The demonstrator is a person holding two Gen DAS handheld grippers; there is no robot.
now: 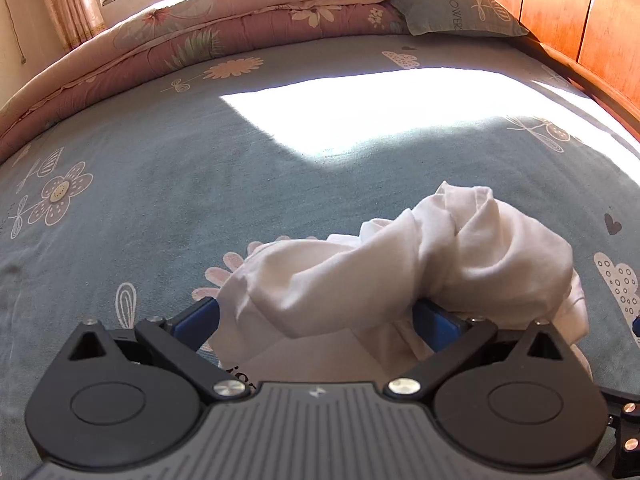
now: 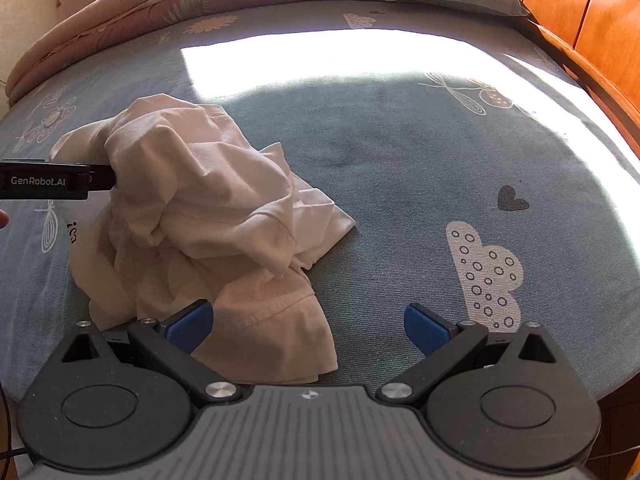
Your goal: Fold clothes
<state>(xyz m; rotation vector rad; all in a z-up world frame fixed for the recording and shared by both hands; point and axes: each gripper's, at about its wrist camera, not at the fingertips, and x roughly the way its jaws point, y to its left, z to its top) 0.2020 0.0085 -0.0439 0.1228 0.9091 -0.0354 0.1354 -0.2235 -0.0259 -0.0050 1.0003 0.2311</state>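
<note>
Straddling the crumpled white garment [image 1: 400, 264], the left hand-held gripper [image 1: 320, 320] gapes wide; the right hand-held gripper [image 2: 308, 326] likewise, empty.

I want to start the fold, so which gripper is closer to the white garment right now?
Left. The left gripper is open with the crumpled white garment bunched between its fingers. The right gripper is open at the garment's near edge.

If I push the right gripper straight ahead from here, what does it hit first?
Likely bare bed sheet: the right gripper is open, and the crumpled white garment lies mostly left of its line. The garment's near hem sits by the left finger and may brush it; depth is unclear.
</note>
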